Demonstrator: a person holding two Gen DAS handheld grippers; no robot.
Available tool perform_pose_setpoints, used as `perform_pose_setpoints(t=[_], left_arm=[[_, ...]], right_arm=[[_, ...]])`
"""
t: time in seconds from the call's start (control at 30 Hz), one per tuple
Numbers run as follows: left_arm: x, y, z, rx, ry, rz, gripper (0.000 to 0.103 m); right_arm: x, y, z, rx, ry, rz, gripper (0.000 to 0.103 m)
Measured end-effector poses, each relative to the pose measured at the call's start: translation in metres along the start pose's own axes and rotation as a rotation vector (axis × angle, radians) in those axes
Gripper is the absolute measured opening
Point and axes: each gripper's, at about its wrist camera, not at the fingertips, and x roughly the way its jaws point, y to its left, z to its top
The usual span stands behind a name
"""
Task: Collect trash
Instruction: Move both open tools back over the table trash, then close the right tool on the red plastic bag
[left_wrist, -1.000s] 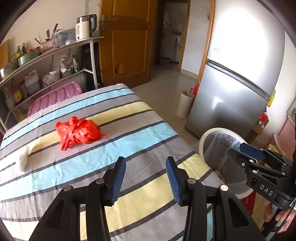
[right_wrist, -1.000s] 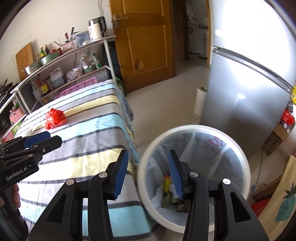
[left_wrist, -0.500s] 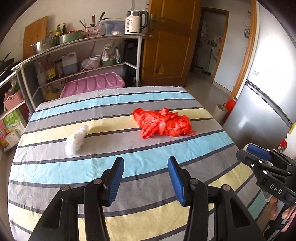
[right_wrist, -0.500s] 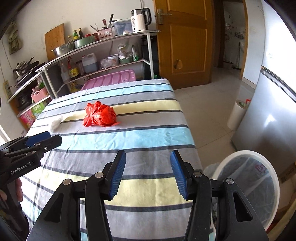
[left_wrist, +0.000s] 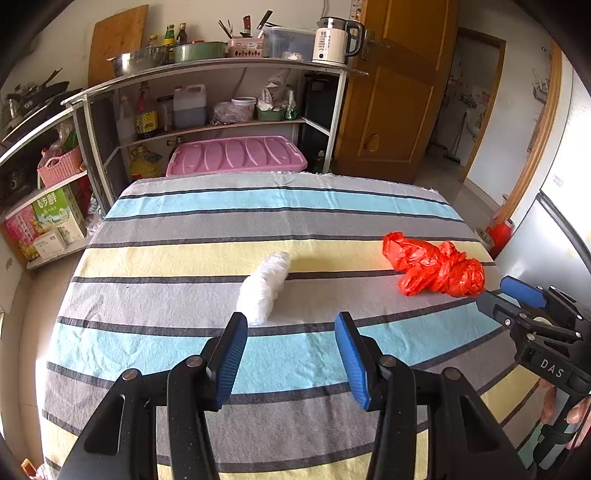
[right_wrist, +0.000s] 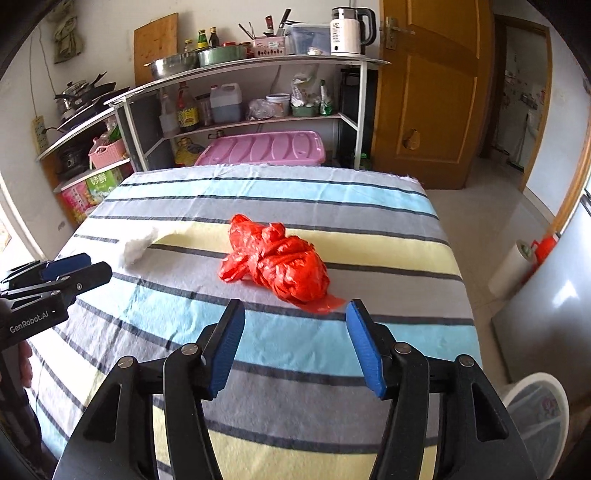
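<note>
Now both tongs, left (left_wrist: 291, 325) and right (right_wrist: 295, 314), gape empty over the striped table (right_wrist: 332, 195), the bin (right_wrist: 535, 413) swung aside.

The left gripper (left_wrist: 291, 325) is built of matte black arms, each tipped with a ribbed blue pad (left_wrist: 232, 357); round silver screws (left_wrist: 194, 361) are set along the arms. The right gripper (right_wrist: 295, 314) is made alike, in black with blue pads. "GenRobot.AI" is printed in white at 9 o'clock in the right wrist view, and "DAS" at 4 o'clock in the left. Bare fingertips (left_wrist: 576, 415) are seen there.
</note>
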Motion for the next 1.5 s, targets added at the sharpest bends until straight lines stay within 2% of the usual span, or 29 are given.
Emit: perform_pose_setpoints(t=[0.27,0.33,0.43,0.7,0.77,0.87,0.97,1.33,1.5], left_arm=[[0.013,0.025,0.009,-0.044,0.008,0.011,0.05],[0.017,0.028,0.01,-0.046,0.012,0.011,0.052],[0.024,0.032,0.009,-0.058,0.027,0.005,0.053],[0.031,0.029,0.008,-0.05,0.034,-0.002,0.053],[0.032,0.029,0.009,-0.042,0.033,-0.003,0.053],[0.034,0.03,0.011,-0.043,0.034,0.006,0.053],[0.038,0.031,0.012,-0.042,0.043,0.008,0.053],[0.051,0.028,0.015,-0.038,0.051,-0.009,0.054],[0.052,0.027,0.015,-0.033,0.039,-0.013,0.053]], right_arm=[[0.029,0.001,0.026,0.001,-0.036,0.018,0.063],[0.036,-0.001,0.029,0.005,-0.027,0.048,0.064],[0.047,0.003,0.027,-0.017,0.023,0.058,0.064],[0.045,0.024,0.015,-0.087,0.025,0.108,0.067],[0.046,0.027,0.014,-0.103,0.024,0.102,0.067],[0.047,0.025,0.016,-0.096,-0.008,0.03,0.067],[0.055,0.022,0.02,-0.1,0.011,0.012,0.067],[0.072,0.023,0.022,-0.035,0.046,0.073,0.067],[0.073,0.018,0.022,0.014,0.047,0.09,0.057]])
